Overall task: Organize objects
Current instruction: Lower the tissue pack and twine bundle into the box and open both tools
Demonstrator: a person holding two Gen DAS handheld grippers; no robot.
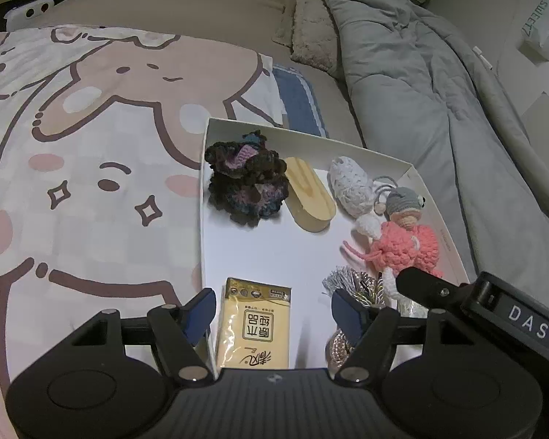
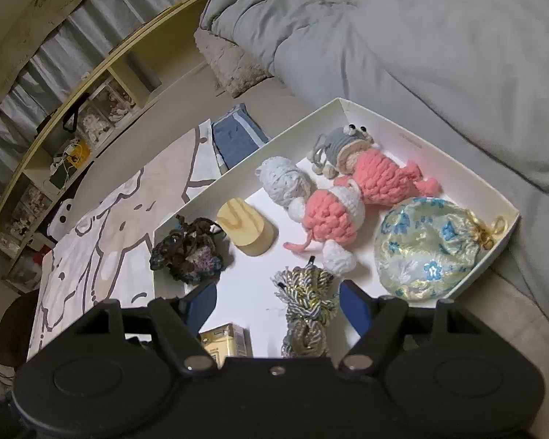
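Lying flat in white box (image 1: 216,135), tissue pack (image 1: 254,323) long axis toward left gripper (image 1: 272,311).

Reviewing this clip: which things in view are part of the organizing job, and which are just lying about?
Part of the job: white box; tissue pack; wooden block; dark crochet piece; pink crochet doll; twisted cord; floral pouch.

Lying about: grey duvet; cartoon blanket; shelf.

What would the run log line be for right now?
left gripper: open over tissue pack | right gripper: open over cord bundle | white box: filled
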